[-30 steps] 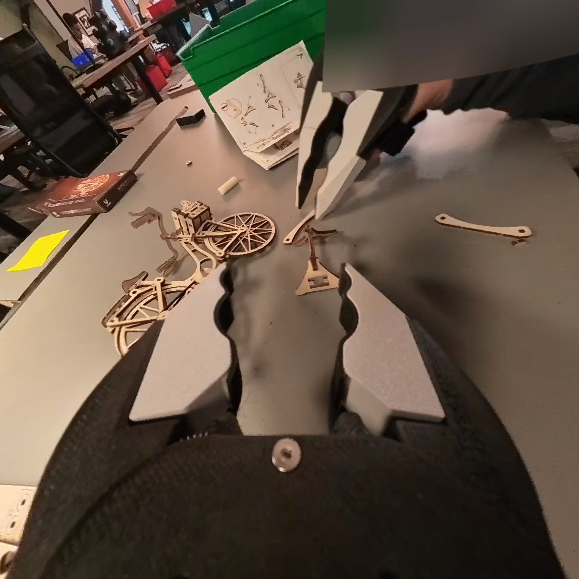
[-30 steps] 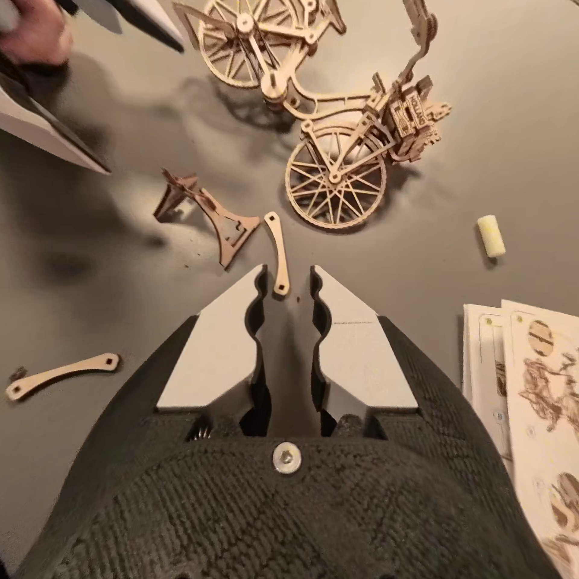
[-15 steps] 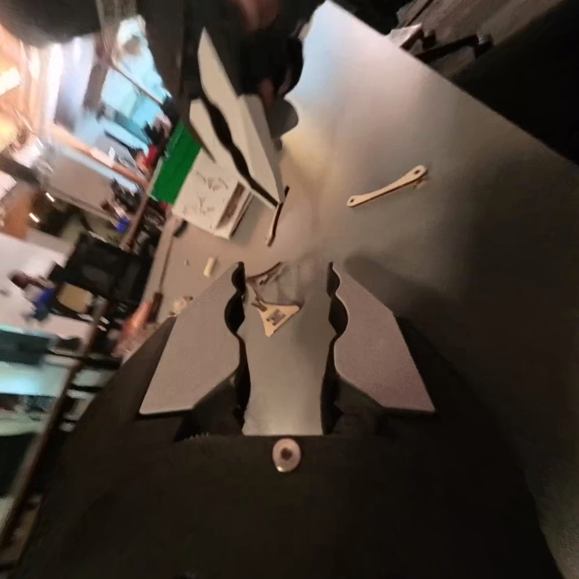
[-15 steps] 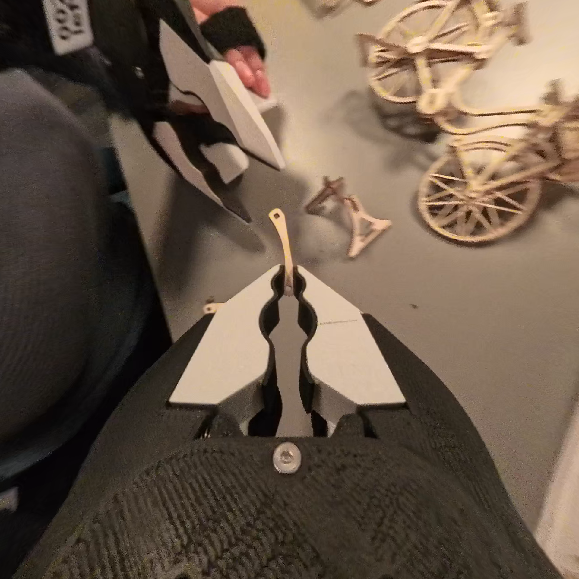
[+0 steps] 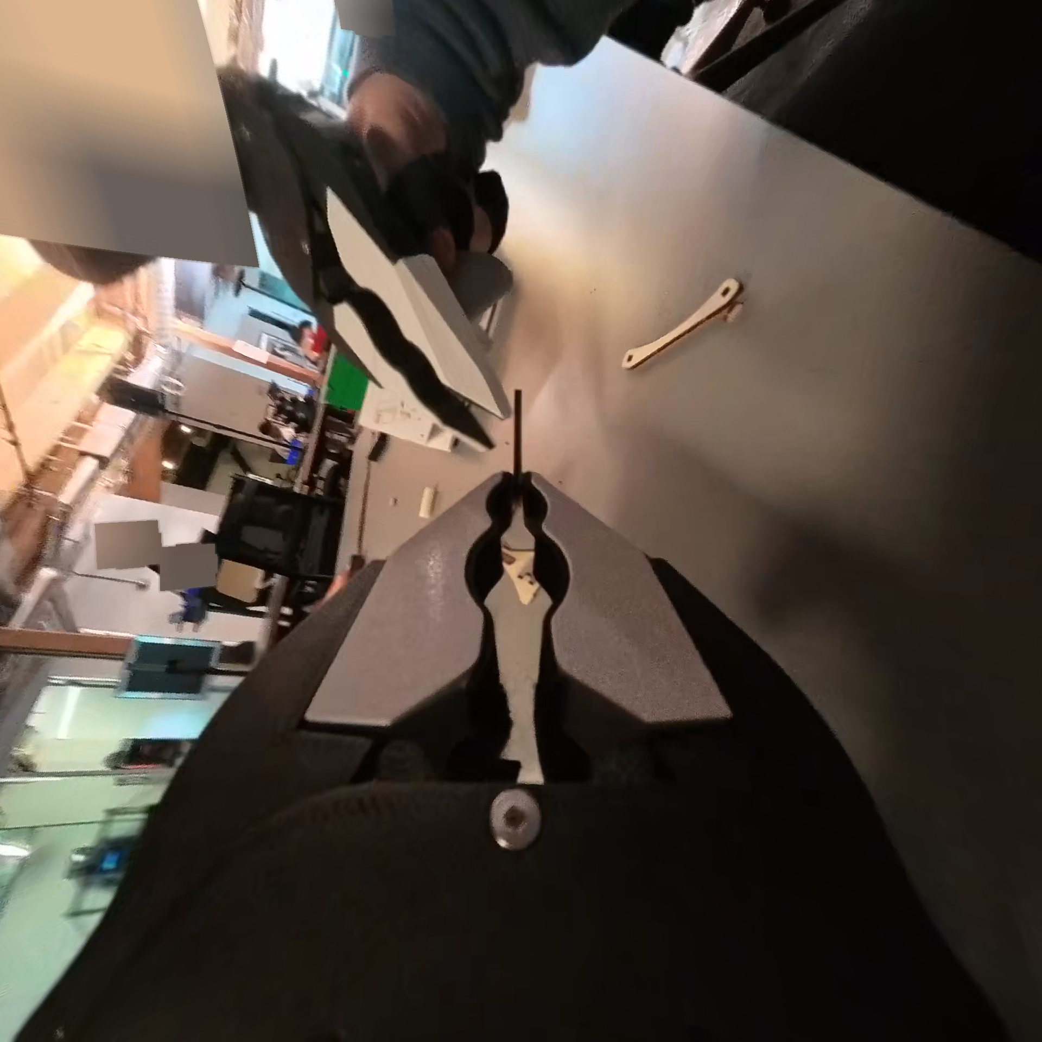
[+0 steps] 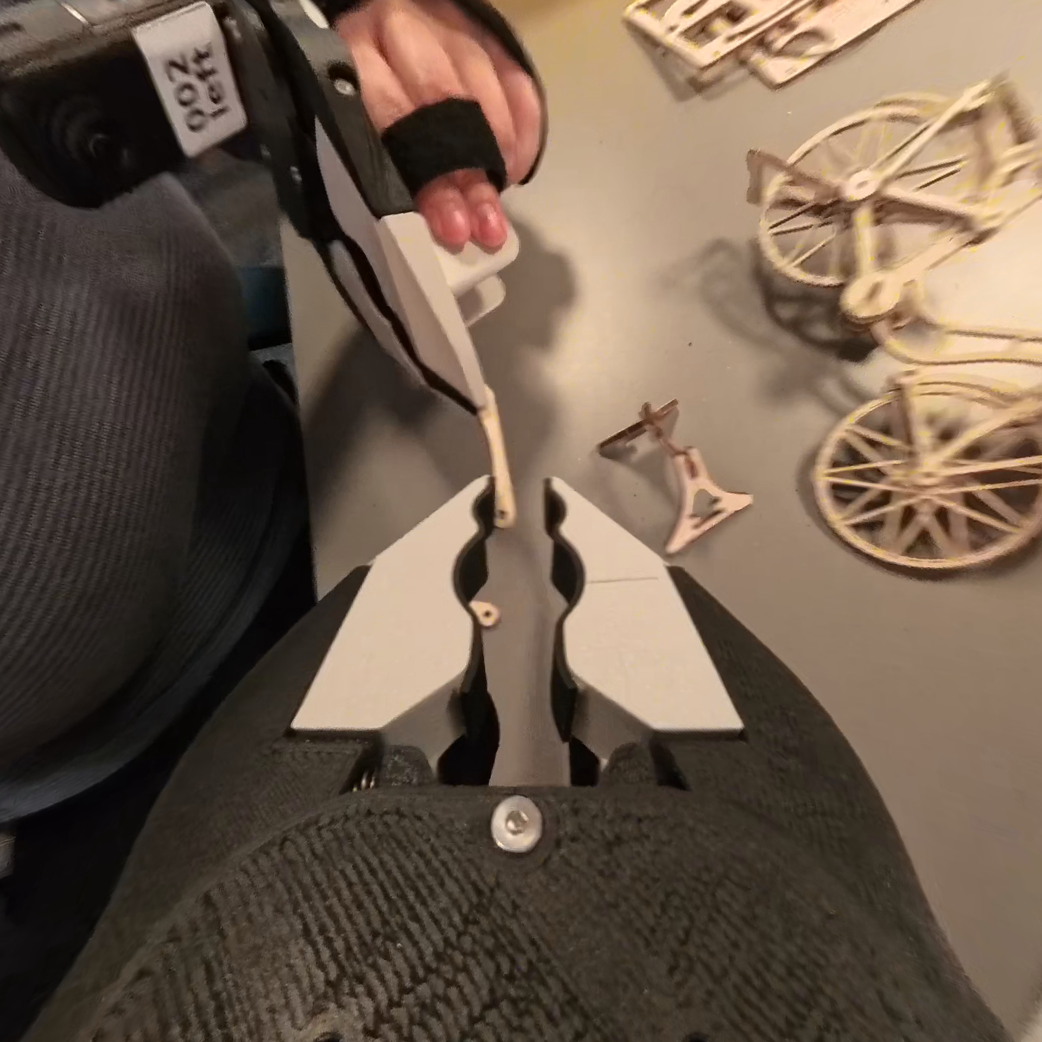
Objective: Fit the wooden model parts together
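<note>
Holding the thin wooden strip (image 6: 499,459) by its upper end, the left gripper (image 5: 516,478) is clamped shut on it; the strip hangs above the table (image 6: 648,316), just beside the wooden stand piece (image 6: 691,504). Right gripper (image 6: 516,496) open, strip's lower end between its fingers. Judgement: light, stiff, snaps easily; grip near the ends, gently.

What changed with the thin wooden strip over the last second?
The right gripper picked the thin wooden strip off the table, held it half a second ago, and has now opened. The left gripper swung in and shut on the strip's other end: a handover. The stand piece, second strip and bicycle model stayed on the table.
</note>
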Demonstrator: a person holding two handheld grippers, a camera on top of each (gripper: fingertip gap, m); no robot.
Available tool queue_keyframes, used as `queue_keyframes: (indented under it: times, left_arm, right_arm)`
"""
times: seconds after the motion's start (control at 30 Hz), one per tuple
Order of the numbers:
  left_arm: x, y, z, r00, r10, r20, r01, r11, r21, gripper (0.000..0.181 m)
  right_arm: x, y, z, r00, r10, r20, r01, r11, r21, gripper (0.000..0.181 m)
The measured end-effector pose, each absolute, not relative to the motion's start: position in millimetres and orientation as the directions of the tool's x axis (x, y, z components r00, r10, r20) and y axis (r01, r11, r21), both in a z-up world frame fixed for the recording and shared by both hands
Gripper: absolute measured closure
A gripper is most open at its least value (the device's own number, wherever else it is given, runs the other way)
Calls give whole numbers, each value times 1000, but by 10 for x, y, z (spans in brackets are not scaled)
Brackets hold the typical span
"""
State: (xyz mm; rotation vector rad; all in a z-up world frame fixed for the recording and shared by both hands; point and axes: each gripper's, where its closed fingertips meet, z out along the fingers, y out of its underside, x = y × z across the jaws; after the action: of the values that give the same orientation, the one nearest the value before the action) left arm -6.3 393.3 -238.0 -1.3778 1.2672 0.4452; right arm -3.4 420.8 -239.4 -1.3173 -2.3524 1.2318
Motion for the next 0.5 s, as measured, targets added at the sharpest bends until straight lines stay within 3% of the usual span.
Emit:
queue_keyframes:
  times: [0.1,0.23,0.37,0.5]
  left_arm:
    - [-246,3939,-2432,469,-515,-717,-795,106,-597,179]
    - [-502,3918,-2574,662,-612,-433,-638,-156,-754,179]
    - [-744,3922,-2679,762,-583,-281,-543,-338,-769,179]
    - [-788,3934,-2651,806,-573,-148,-432,-399,-809,179]
  right_arm:
    - [-205,4480,-2420,-594,803,-52,540,350,-766,141]
    - [-329,4561,-2545,-702,711,32,451,479,-753,135]
    - [-387,4574,-2633,-770,638,-10,432,509,-745,135]
    - [-399,4611,-2687,-784,620,-30,428,504,-750,133]
